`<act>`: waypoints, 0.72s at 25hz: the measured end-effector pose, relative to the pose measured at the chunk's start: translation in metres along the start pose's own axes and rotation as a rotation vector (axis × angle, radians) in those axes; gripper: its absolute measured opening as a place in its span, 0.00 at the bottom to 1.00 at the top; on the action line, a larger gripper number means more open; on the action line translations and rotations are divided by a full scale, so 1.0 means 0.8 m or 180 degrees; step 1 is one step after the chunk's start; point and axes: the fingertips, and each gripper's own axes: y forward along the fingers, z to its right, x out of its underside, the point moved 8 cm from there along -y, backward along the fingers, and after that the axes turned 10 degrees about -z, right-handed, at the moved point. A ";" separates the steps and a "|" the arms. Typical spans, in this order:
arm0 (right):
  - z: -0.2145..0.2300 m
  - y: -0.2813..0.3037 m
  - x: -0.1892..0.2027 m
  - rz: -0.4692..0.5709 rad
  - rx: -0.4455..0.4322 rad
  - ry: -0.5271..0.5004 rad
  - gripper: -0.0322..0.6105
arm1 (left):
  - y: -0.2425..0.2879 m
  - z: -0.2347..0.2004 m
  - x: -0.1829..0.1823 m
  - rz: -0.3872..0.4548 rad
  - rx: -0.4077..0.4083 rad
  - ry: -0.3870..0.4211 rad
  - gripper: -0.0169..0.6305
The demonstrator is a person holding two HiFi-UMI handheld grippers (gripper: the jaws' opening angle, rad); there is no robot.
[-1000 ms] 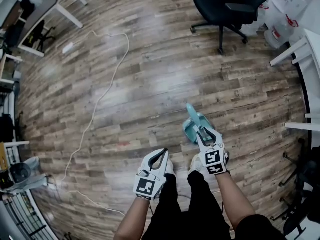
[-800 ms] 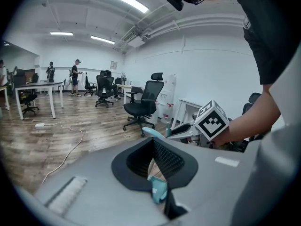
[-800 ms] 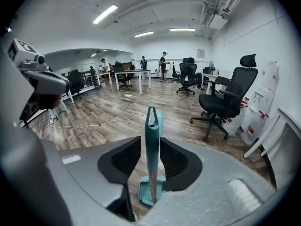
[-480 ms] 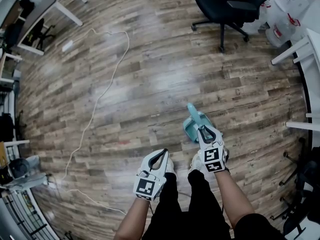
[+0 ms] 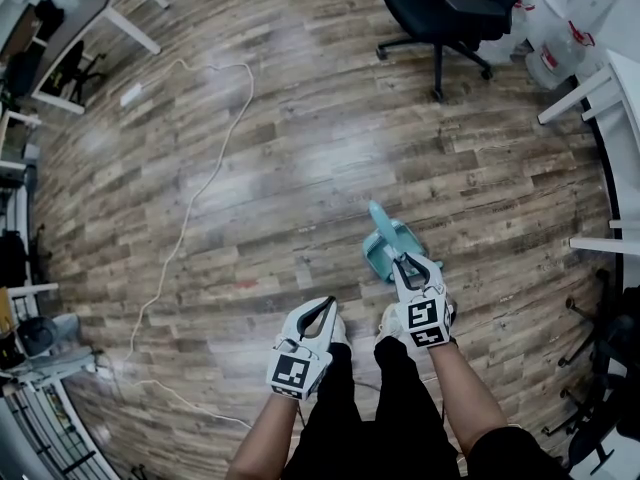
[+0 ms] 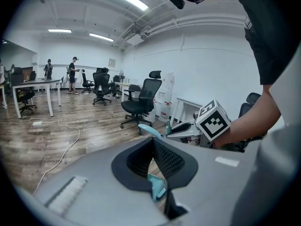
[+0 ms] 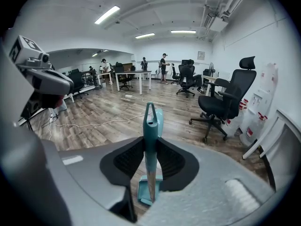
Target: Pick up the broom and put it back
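Broom (image 5: pixel 382 228) upright on wood floor (image 5: pixel 300 148), right of centre and near the person, lower end in teal dustpan (image 5: pixel 384 260). Right tongs (image 5: pixel 407 264) just closed in, now clenched on the teal handle below its hang loop. Left tongs (image 5: pixel 322 308) pinched together, nothing in them, near-left of the broom. Office chair (image 5: pixel 450 8) far right, white cable (image 5: pixel 200 198) well left.

The right hand-held gripper (image 7: pixel 149 160), its jaws just having closed, clamps the upright teal broom (image 7: pixel 150 121); a dustpan (image 7: pixel 141 195) sits below, with an office chair (image 7: pixel 218 102) ahead-right.
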 end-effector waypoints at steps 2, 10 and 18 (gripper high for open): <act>-0.003 -0.005 0.004 0.0002 -0.0001 0.0002 0.19 | 0.000 0.003 -0.001 0.0000 0.0017 0.0011 0.05; -0.030 -0.034 0.031 0.0045 0.0122 0.0037 0.19 | -0.001 0.020 0.002 0.0000 0.0092 0.0085 0.05; -0.043 -0.067 0.061 0.0058 0.0203 0.0102 0.19 | -0.015 0.041 0.000 0.0063 0.0199 0.0188 0.05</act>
